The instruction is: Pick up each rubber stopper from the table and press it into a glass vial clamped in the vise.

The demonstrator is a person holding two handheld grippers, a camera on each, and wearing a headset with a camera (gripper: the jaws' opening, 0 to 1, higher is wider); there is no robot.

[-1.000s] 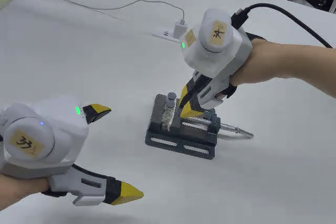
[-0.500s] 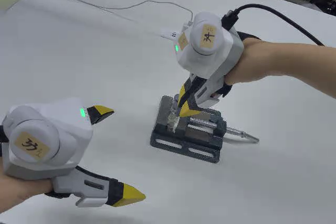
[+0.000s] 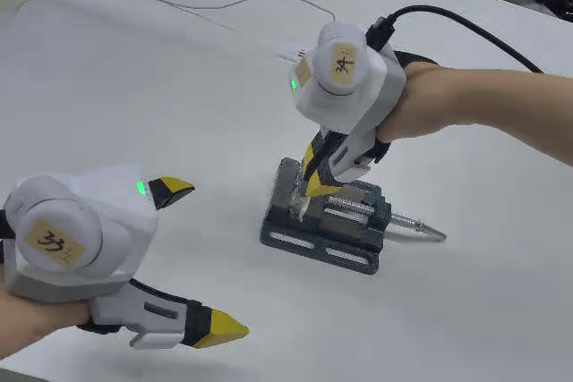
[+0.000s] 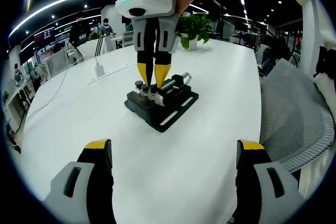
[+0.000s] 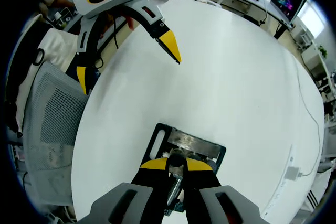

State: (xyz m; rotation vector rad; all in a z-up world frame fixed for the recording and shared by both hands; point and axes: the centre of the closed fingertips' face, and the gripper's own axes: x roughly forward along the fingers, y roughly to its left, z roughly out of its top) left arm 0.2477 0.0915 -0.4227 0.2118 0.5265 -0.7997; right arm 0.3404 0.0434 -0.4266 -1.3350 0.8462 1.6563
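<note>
**Right gripper bears down on the stopper at the vise**

The right gripper (image 3: 313, 187) points down over the vise (image 3: 322, 243). Its jaws are drawn almost together, pinching the dark rubber stopper (image 5: 177, 158) between the yellow tips. The glass vial (image 3: 299, 209) sits directly beneath those tips, clamped upright in the vise so that it can take a downward push without tipping. From this I judge that the stopper is being seated in the vial's mouth.

The left gripper (image 3: 199, 258) hangs well off to the side of the vise, above the white table (image 3: 134, 87). Its jaws are spread wide and hold nothing, probably to keep clear of the work.

Each gripper body carries a tan sticker with handwritten marks. The left one looks like "33", and I cannot make out the right one for certain.
</note>
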